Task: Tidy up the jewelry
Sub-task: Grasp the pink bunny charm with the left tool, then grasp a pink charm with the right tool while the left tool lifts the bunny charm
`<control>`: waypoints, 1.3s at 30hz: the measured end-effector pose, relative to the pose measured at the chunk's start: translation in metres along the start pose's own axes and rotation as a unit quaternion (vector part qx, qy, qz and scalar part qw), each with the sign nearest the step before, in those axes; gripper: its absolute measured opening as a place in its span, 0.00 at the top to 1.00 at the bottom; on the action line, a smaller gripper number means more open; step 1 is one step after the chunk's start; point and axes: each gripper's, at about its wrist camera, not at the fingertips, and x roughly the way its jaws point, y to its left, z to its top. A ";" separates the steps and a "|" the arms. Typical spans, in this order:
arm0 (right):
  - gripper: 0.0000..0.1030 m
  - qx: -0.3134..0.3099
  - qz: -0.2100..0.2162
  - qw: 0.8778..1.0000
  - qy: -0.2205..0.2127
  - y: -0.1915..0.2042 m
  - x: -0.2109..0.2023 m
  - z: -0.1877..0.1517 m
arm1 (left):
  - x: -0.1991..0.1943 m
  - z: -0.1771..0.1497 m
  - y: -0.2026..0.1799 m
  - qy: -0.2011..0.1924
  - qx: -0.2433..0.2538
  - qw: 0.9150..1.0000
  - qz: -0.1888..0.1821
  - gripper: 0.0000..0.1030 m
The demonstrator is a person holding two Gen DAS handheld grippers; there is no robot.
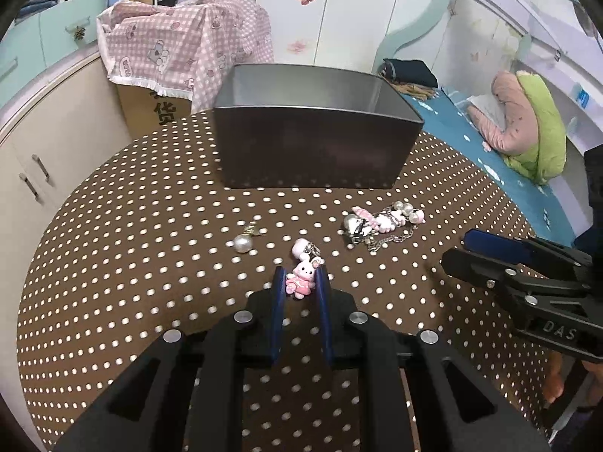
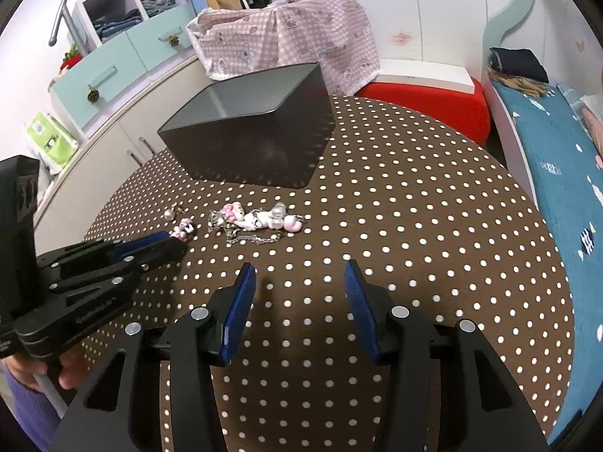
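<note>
A pink bunny charm (image 1: 301, 278) with a small chain lies on the polka-dot table (image 1: 150, 263). My left gripper (image 1: 300, 280) is closed around it, its blue pads touching both sides; in the right wrist view the left gripper (image 2: 171, 239) meets the charm (image 2: 184, 229). A pearl earring (image 1: 243, 241) lies to the left of the charm. A pile of pink charms, pearls and chain (image 1: 384, 224) lies to the right and also shows in the right wrist view (image 2: 252, 222). An open dark metal box (image 1: 312, 132) stands behind. My right gripper (image 2: 299, 282) is open and empty above the table.
A cardboard box under a pink checked cloth (image 1: 181, 52) stands behind the table. A cream cabinet (image 1: 45, 150) is at left. A bed with a blue sheet (image 1: 490, 158) is at right. A red stool (image 2: 433, 105) stands beyond the table.
</note>
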 end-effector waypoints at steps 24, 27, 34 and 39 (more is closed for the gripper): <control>0.69 -0.030 -0.043 0.999 -0.005 0.024 0.024 0.017 | -0.020 -0.025 0.038 0.009 -0.017 1.000 -0.001 0.86; 0.75 -0.034 -0.047 0.998 -0.005 0.025 0.027 0.019 | -0.020 -0.024 0.039 0.008 -0.016 1.000 -0.003 0.86; 0.87 -0.048 -0.058 0.997 -0.008 0.029 0.030 0.022 | -0.018 -0.022 0.042 0.008 -0.015 1.000 -0.005 0.86; 0.85 -0.024 -0.067 0.997 -0.010 0.023 0.026 0.020 | -0.018 -0.020 0.041 0.009 -0.015 1.000 -0.006 0.86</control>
